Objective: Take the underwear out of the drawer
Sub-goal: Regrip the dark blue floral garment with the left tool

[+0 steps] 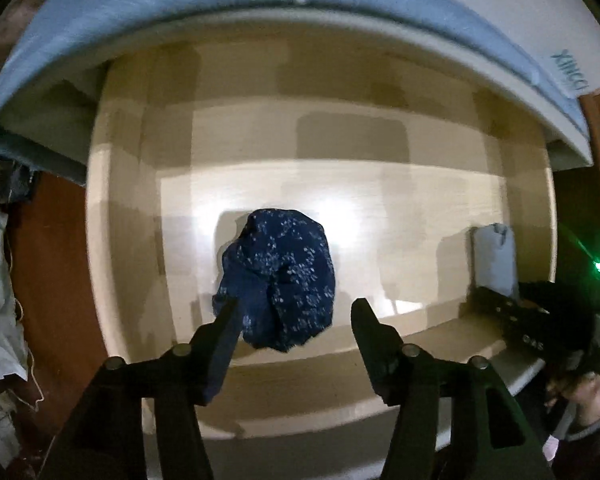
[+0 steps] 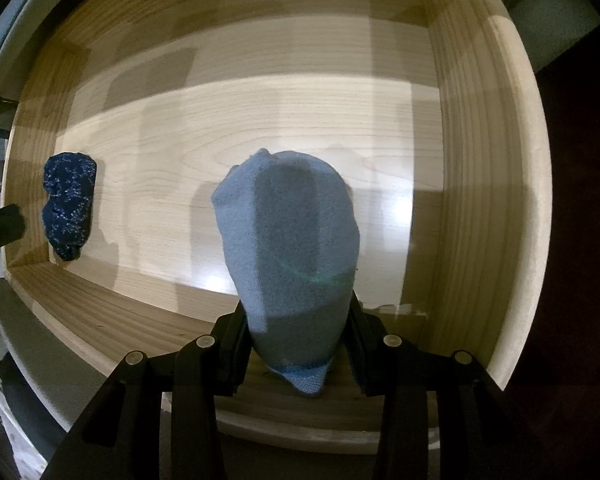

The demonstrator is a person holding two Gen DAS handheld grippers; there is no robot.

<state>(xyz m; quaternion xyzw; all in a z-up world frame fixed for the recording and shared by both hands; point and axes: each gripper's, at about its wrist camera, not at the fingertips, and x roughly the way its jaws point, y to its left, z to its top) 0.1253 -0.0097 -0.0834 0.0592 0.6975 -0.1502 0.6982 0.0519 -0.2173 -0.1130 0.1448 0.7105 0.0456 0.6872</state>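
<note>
We look down into one open wooden drawer, pale and grained, and we count two bundles of underwear inside it. The first is a dark blue speckled bundle lying on the drawer floor towards the drawer's left end, close to its left wall. Our left claw hangs above it pointing straight down, its two fingers spread wide on either side of the bundle's near edge; they press on nothing, and the left finger's tip overlaps the fabric's edge in the left wrist view. The second is a light blue bundle near the drawer's front wall, towards the drawer's right end. Our right claw is closed partway on its lower end, one finger pressed against each side of the cloth. In the left wrist view this light blue bundle stands upright by the drawer's right wall, with the right claw beside it. A blue-grey mattress edge overhangs the drawer's back.
</note>
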